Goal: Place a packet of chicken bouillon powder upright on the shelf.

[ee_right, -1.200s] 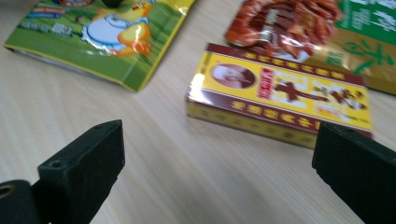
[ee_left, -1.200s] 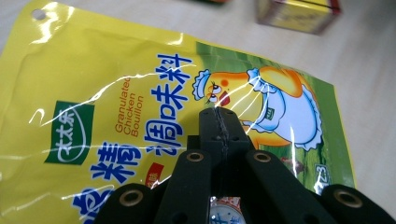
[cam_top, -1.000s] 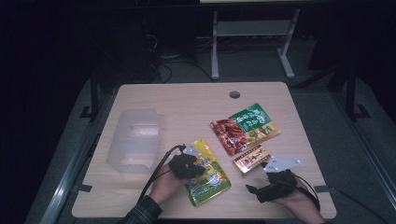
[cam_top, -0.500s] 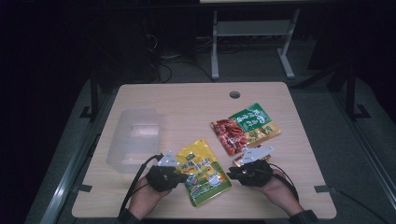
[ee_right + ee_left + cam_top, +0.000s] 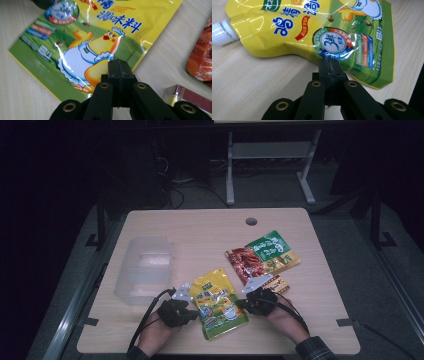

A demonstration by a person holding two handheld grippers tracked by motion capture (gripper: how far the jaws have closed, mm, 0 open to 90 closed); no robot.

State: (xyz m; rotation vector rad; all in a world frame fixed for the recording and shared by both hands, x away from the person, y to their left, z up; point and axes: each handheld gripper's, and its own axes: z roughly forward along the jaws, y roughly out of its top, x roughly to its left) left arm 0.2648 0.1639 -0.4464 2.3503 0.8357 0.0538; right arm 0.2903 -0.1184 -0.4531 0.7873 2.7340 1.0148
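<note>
Pouch position: we saw the yellow pouch (image 5: 217, 302) lying flat on the table (image 5: 200, 230), toward its near edge, directly between our two grippers.
Pouch long axis: it ran roughly from 11 o'clock, where its white cap (image 5: 220, 32) sat, to 5 o'clock at its green bottom edge.
Left gripper: our left gripper (image 5: 192, 301) sat at the pouch's 9 o'clock side, jaws pressed together with nothing between them, tips just touching the pouch's edge in the left gripper view (image 5: 329, 62).
Right gripper: our right gripper (image 5: 240, 303) sat at the 3 o'clock side, jaws likewise closed on nothing, tips at the edge of the pouch (image 5: 95, 50).
Nearer hand: we judged both about equally close, one on each long side.
Neighbours: the red packet (image 5: 246, 262) lay at 1 o'clock of the pouch, the clear tub (image 5: 145, 267) at 10 o'clock.
Coming move: we judged the jaws had to part before either could pinch an edge.
</note>
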